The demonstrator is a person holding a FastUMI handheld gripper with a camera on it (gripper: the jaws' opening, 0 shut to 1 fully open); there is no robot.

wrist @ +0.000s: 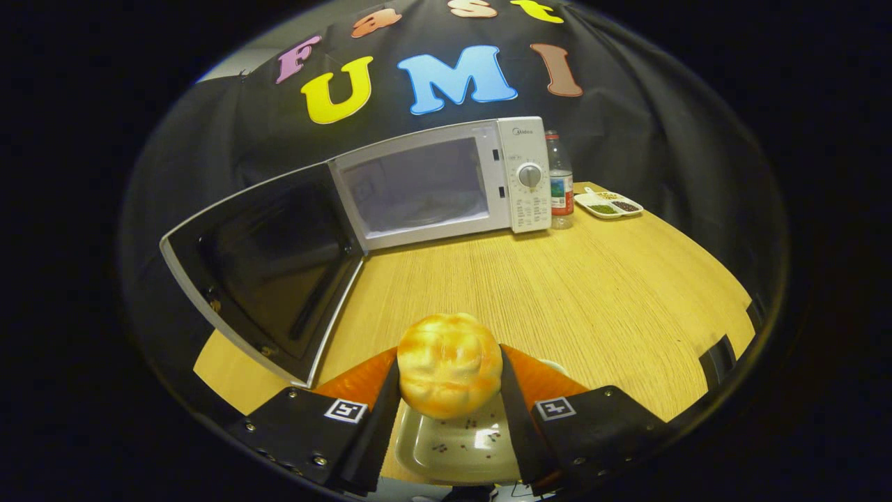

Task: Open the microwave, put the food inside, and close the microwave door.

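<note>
A round, puffy bread bun (pixel 449 364), golden with paler patches, is being held between the fingers of the gripper (pixel 449 380), above a pale plate (pixel 453 446) flecked with small dots. The bun is being pressed on both sides, the fingers being spread just as wide as it. Beyond them, on the wooden table (pixel 592 293), the white microwave (pixel 446 183) is being kept with its door (pixel 268 268) swung wide open, its cavity showing. Beside it a bottle (pixel 559 181) and a small divided dish (pixel 608 204) are being kept.

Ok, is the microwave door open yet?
Open. The microwave door is swung wide to the side, leaving the cavity exposed. The fingers grip the bun.
</note>
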